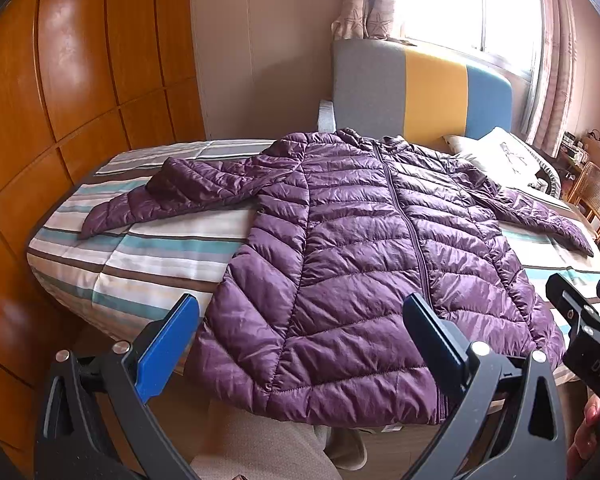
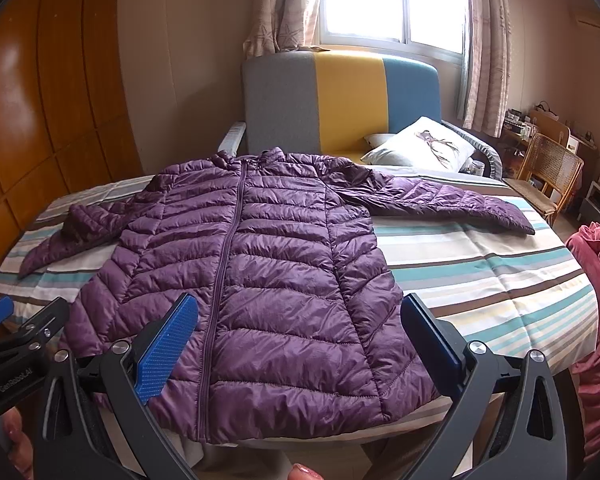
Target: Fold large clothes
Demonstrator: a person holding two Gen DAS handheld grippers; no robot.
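A purple quilted puffer jacket (image 1: 360,248) lies flat, zipped, front up, on a striped bed (image 1: 148,264), both sleeves spread out to the sides. Its hem hangs over the near bed edge. It also shows in the right wrist view (image 2: 260,280). My left gripper (image 1: 300,344) is open and empty, held above the hem's left half. My right gripper (image 2: 300,344) is open and empty above the hem's right half. The right gripper shows at the right edge of the left wrist view (image 1: 584,300); the left gripper shows at the left edge of the right wrist view (image 2: 16,320).
A wooden wardrobe (image 1: 60,120) stands left of the bed. A grey, yellow and blue headboard (image 2: 340,96) and a white pillow (image 2: 420,148) are at the far end. A wicker chair (image 2: 548,176) and pink fabric (image 2: 596,280) are on the right.
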